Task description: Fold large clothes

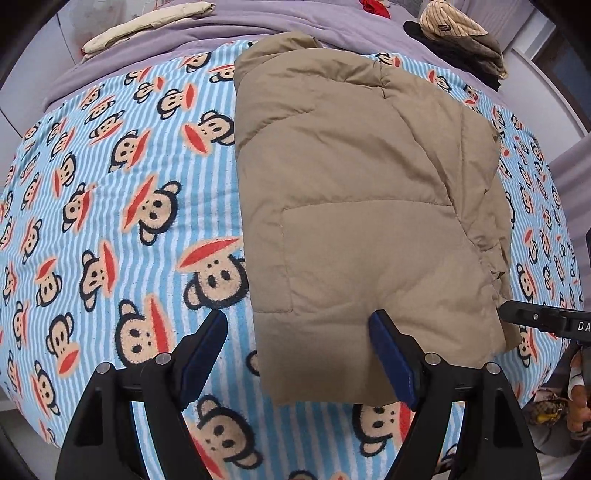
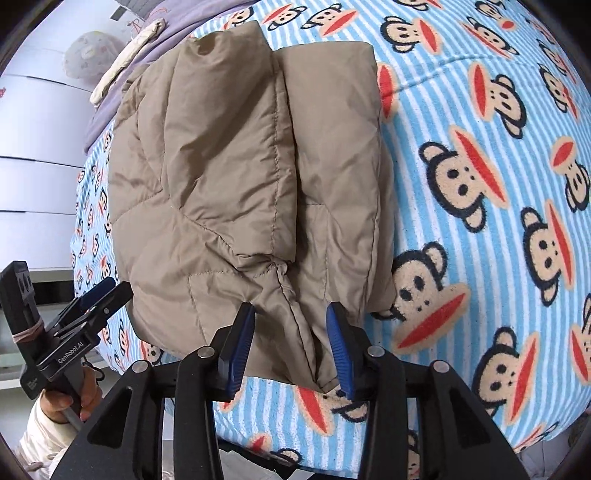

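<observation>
Left hand-held gripper [image 1: 299, 332] stood wide open at the near edge of the folded tan puffer jacket [image 1: 354, 206]: its right-side pad lay over the jacket's near hem, the other pad over bare blanket. It gripped nothing.

Right hand-held gripper [image 2: 291, 326] was open to a middling width, its blue pads either side of the jacket's near corner, where the seams bunched; whether the pads touched the fabric could not be told.

The jacket lay folded into a compact, thick block on the blue-striped monkey-print blanket [image 1: 122, 229] on the bed. Its left long edge ran straight; on the right side, loose layers overhung and puckered.

Open room: a broad stretch of blanket lay free to the left of the jacket in the left wrist view, and another on the opposite side in the right wrist view.

Farther off, a purple sheet [image 1: 236, 22] began just behind the jacket's far end. A cream folded cloth [image 1: 144, 26] sat on it at far left, and a pile of dark and striped clothes [image 1: 458, 40] at far right, well apart from the jacket.
</observation>
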`<state>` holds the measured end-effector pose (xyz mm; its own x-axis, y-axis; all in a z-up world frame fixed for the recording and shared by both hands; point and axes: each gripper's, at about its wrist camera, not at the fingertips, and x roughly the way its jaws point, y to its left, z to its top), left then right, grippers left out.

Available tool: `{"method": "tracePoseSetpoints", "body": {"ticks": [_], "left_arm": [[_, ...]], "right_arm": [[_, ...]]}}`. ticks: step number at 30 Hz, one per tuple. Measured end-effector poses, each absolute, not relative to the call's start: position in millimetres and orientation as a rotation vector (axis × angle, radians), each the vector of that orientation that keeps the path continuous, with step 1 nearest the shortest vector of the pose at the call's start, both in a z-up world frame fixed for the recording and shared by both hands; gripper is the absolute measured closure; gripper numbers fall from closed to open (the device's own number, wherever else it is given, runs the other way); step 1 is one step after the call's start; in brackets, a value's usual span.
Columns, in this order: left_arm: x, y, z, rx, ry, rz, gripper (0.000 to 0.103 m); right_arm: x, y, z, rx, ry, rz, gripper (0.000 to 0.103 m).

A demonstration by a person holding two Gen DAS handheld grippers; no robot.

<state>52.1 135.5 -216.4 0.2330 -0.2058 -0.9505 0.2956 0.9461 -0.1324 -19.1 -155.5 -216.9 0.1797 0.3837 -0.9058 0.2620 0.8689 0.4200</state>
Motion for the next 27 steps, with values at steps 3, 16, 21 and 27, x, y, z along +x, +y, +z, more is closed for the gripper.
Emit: {"method": "tracePoseSetpoints", "body": {"ticks": [3, 16, 21, 27], "left_arm": [[50.5, 137.1, -215.6, 0.085, 1.290, -0.343, 0.015], [44.6, 148.2, -186.8, 0.042, 1.214, -0.326, 0.000], [45.5, 150.0, -175.7, 0.055, 1.190, -0.309, 0.000], [40.6, 146.8, -166.4, 0.073, 1.182, -0.312, 0.000]], "right_arm": [[-18.7, -147.2, -216.2, 0.536, 1.406, 0.091, 0.052], [-26.3, -134.2, -197.8, 0.533, 1.356, 0.046, 0.032], [-33.5, -131.1, -170.7, 0.515, 1.265, -0.006, 0.020], [-40.9, -122.4, -145.6, 0.436, 1.158, -0.106, 0.000]]}}
